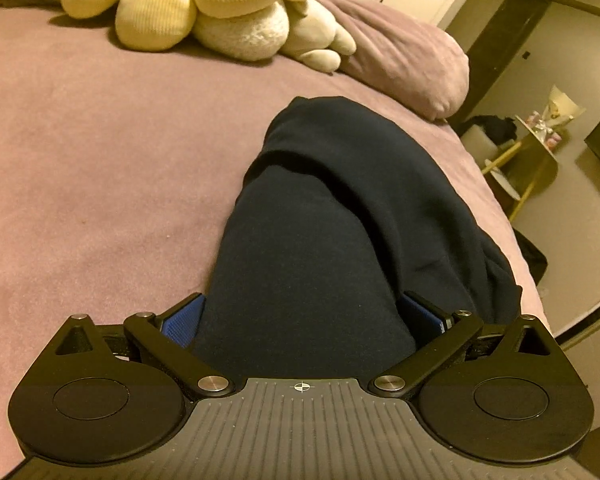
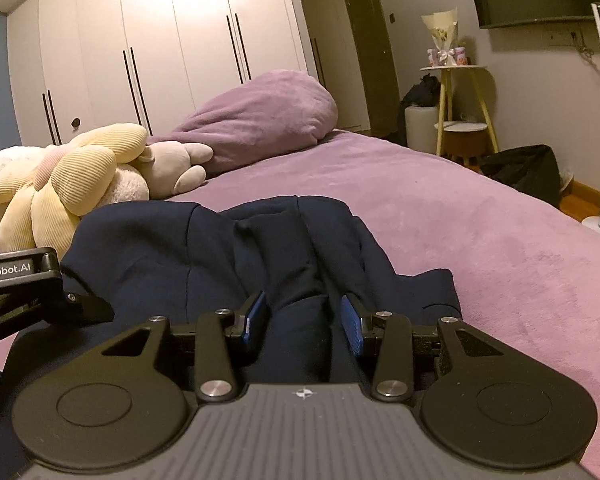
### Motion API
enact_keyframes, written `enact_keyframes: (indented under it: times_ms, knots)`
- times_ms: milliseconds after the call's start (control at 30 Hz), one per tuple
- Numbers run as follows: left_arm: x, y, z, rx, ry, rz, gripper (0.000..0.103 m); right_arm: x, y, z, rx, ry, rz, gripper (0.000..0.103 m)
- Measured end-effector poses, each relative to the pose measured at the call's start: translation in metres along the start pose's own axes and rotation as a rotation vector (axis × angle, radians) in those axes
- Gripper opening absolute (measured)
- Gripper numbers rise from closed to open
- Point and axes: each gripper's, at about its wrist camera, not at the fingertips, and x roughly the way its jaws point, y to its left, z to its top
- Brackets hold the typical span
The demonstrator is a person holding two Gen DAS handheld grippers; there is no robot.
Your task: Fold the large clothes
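Note:
A dark navy garment (image 1: 320, 220) lies bunched lengthwise on a mauve bed cover (image 1: 100, 160). My left gripper (image 1: 303, 316) stands wide open at the garment's near end. A thick roll of the cloth fills the space between its blue pads (image 1: 182, 324). In the right wrist view the same garment (image 2: 204, 256) is spread in folds. My right gripper (image 2: 303, 316) is partly open, with a raised ridge of navy cloth lying between its pads (image 2: 350, 322). The left gripper's black housing (image 2: 20, 280) shows at the left edge, over the garment.
Cream plush toys (image 2: 60, 184) and a mauve pillow (image 2: 268, 112) sit at the head of the bed. Beyond the bed's right edge are a yellow-legged side table (image 2: 456, 76), a black bag (image 2: 524, 168) and white wardrobe doors (image 2: 160, 40).

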Motion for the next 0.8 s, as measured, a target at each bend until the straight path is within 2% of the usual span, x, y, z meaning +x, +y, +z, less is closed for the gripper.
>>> enact_keyframes:
  times_ms: [100,200,300,400,467,500,533,567,667,733,800]
  knots:
    - [0.005,0.003,-0.005,0.013,-0.022,-0.013,0.103,-0.002,0.002,0.0,-0.009,-0.002,-0.008,0.04]
    - [0.007,0.007,-0.005,-0.016,-0.021,-0.016,0.103,0.004,0.002,-0.007,-0.022,-0.019,-0.018,0.04]
    - [0.002,0.019,0.004,-0.065,0.028,-0.077,0.103,0.007,0.01,0.0,-0.05,0.001,-0.036,0.041]
    - [-0.005,0.043,0.021,-0.131,0.122,-0.166,0.103,-0.001,0.006,0.012,-0.018,0.038,0.004,0.047]
    - [-0.014,0.06,0.032,-0.14,0.147,-0.204,0.103,-0.011,-0.008,0.028,0.056,0.105,0.078,0.053]
    - [-0.018,0.067,0.037,-0.131,0.149,-0.224,0.103,-0.018,-0.017,0.035,0.095,0.133,0.118,0.061]
    - [-0.023,0.076,0.042,-0.111,0.147,-0.249,0.103,-0.025,-0.027,0.042,0.134,0.149,0.153,0.074]
    - [-0.025,0.081,0.045,-0.096,0.146,-0.263,0.103,-0.034,-0.041,0.049,0.171,0.161,0.164,0.079]
    - [-0.021,0.093,0.048,-0.075,0.18,-0.312,0.103,-0.042,-0.082,0.056,0.25,0.218,0.179,0.079]
    - [-0.011,0.095,0.046,-0.108,0.219,-0.35,0.103,-0.029,-0.108,0.052,0.336,0.321,0.209,0.079]
    - [0.002,0.094,0.041,-0.163,0.264,-0.401,0.103,-0.009,-0.131,0.039,0.477,0.431,0.281,0.079]
